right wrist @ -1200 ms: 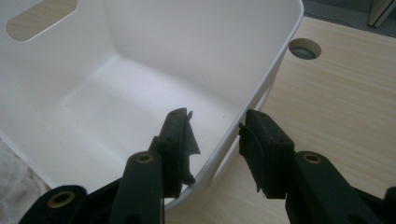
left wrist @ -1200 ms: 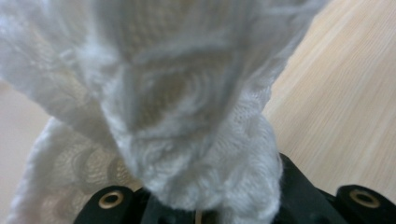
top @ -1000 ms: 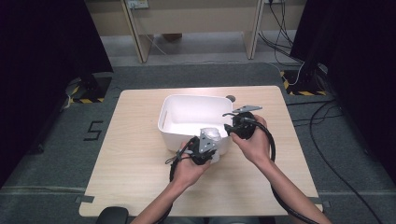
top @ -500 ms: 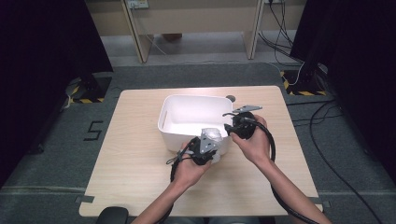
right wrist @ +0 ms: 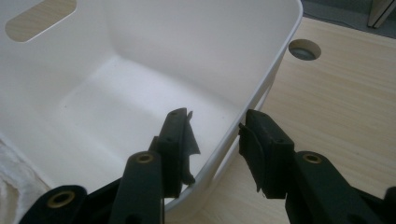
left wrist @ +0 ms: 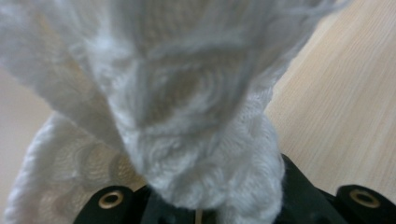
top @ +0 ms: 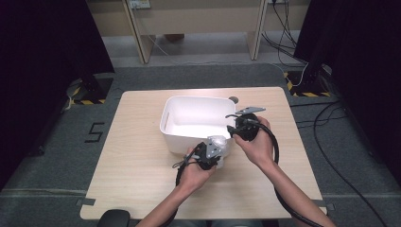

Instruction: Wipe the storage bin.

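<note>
Step in hand looked like loading a white knitted cloth [left wrist: 187, 116] into the white bin [top: 176, 113] on the table [top: 132, 179].

Left gripper [top: 215, 150] sat at the bin's near wall, jaws clamped shut on a bunched fold of the cloth — in the left gripper view the knit rose straight out from between them. The cloth was at the bin's near edge; part of it seemed to lie over into the bin, at the lower left corner of the right gripper view.

Right gripper [right wrist: 215, 135] was at the bin's near right corner, jaws about half open and straddling the rim — one inside, one outside. Whether the pads pressed the wall I couldn't tell; a gap seemed visible.

Next move, as I judged it: carry the cloth up over the near wall and let go inside, right gripper steadying the bin.

Other things: a round grommet hole [right wrist: 305, 49] in the tabletop just beyond the bin's right side. In the way — only the bin's own wall; cloth could snag on it.
</note>
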Tool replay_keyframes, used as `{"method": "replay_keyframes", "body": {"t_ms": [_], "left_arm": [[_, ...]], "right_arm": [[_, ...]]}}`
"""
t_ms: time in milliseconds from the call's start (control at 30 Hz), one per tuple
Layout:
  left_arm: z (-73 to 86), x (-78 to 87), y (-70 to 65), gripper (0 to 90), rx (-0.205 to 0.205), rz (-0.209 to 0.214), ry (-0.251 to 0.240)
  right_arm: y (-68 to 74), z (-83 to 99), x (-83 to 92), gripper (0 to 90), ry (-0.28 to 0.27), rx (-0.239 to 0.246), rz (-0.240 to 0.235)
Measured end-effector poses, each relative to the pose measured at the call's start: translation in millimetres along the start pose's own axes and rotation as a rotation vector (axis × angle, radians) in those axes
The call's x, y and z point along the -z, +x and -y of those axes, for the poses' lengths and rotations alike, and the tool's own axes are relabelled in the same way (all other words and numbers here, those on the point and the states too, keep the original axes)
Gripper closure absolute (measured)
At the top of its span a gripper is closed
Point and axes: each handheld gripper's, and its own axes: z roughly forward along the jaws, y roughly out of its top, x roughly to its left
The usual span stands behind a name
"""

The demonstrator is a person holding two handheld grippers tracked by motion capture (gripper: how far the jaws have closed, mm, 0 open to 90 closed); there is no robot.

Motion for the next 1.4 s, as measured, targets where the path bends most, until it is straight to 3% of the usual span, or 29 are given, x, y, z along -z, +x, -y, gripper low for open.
{"method": "replay_keyframes", "body": {"t_ms": [533,733,1400], "left_arm": [[5.2,-11.6,-3.1,81.5,0.005,0.006,0.025],[-1.4,-8.9,-4.6,81.5,0.016,0.020,-0.001],[-32.7,5.9,-13.0,81.6,-0.026,0.014,-0.083]], "right_arm": [[0.0,-0.1,-0.2,61.3,-0.001,0.004,0.000],[-0.2,-0.4,-0.3,61.4,0.001,0.001,-0.001],[-1.4,-1.1,-0.4,61.6,0.003,-0.009,-0.012]]}}
